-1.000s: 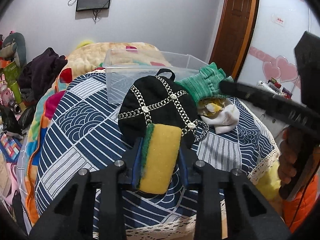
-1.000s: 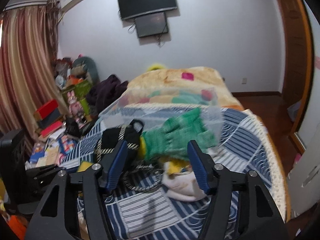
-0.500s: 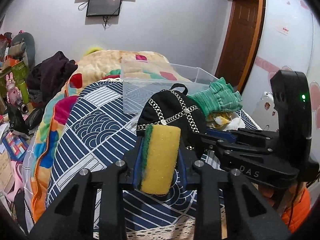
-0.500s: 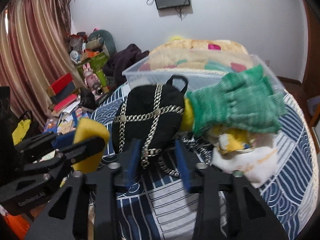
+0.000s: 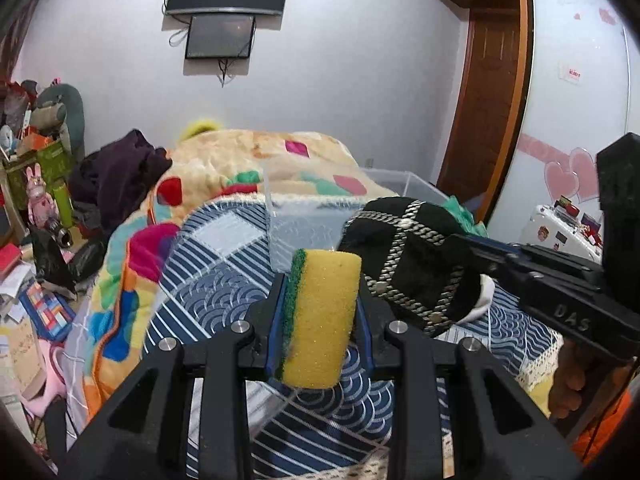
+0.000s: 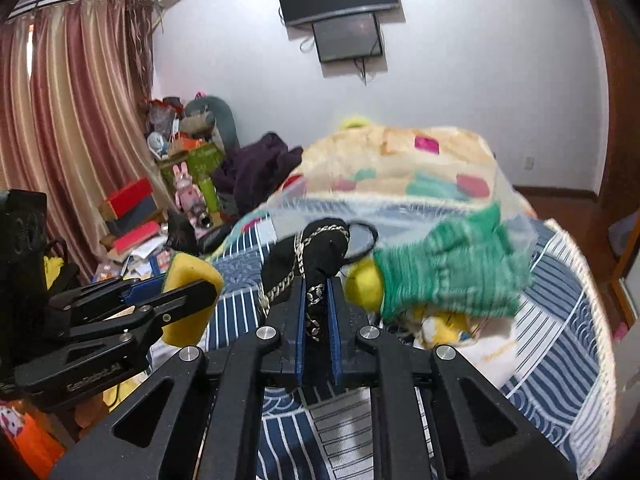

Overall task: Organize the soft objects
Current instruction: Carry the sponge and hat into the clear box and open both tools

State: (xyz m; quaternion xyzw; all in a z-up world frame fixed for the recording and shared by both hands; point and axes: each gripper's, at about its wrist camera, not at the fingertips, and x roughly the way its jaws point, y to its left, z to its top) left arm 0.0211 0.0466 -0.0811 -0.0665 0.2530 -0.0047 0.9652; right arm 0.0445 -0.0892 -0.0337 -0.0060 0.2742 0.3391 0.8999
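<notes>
The left tongs [image 5: 318,312] were clenched on a sponge [image 5: 320,316], held upright above the bed [image 5: 208,288] just in front of the clear bin [image 5: 288,240]. The right tongs [image 6: 318,316] gripped a black bag [image 6: 316,256] by its chain-trimmed edge, lifted off the bed beside the sponge. A green glove [image 6: 448,272] lay on a yellow-and-white heap [image 6: 440,328] to the right of the bag, in front of the bin.
</notes>
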